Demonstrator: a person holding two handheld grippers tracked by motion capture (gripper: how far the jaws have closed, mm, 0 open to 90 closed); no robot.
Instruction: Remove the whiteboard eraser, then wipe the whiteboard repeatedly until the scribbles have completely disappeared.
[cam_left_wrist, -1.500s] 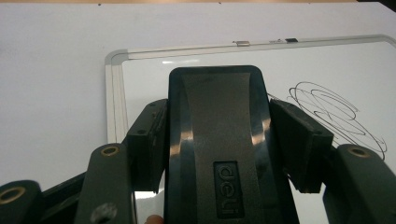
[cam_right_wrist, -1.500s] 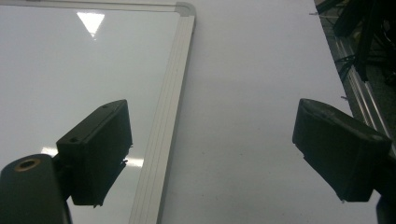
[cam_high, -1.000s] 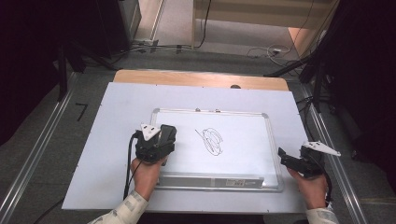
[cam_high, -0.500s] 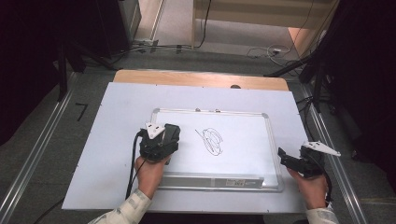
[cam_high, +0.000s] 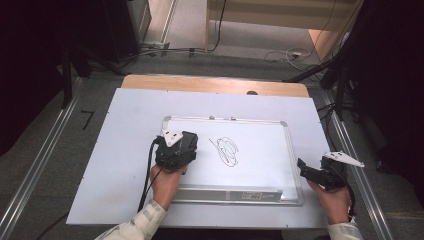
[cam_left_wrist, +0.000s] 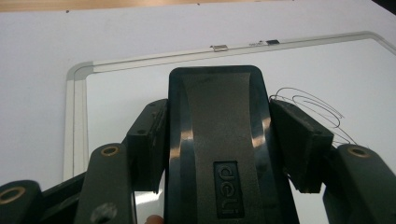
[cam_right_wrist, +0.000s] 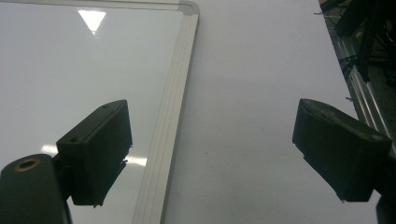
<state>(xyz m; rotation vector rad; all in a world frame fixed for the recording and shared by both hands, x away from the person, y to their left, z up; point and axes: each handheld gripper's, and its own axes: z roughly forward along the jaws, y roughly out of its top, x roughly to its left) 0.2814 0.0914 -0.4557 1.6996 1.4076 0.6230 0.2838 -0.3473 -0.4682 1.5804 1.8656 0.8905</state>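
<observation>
On our white table lies the whiteboard, where our left gripper clamps the black eraser at nine o'clock of the scribble, while our right gripper gapes empty at the board's four o'clock corner.

Whiteboard: lies flat on the surface, toward its near right part.
Scribble: on the whiteboard, near its middle.
Eraser: clamped in the left tool, over the whiteboard's left part, left of the scribble; whether it touches the board is hard to tell.
Right tool: at the whiteboard's right edge, jaws astride the frame.
</observation>
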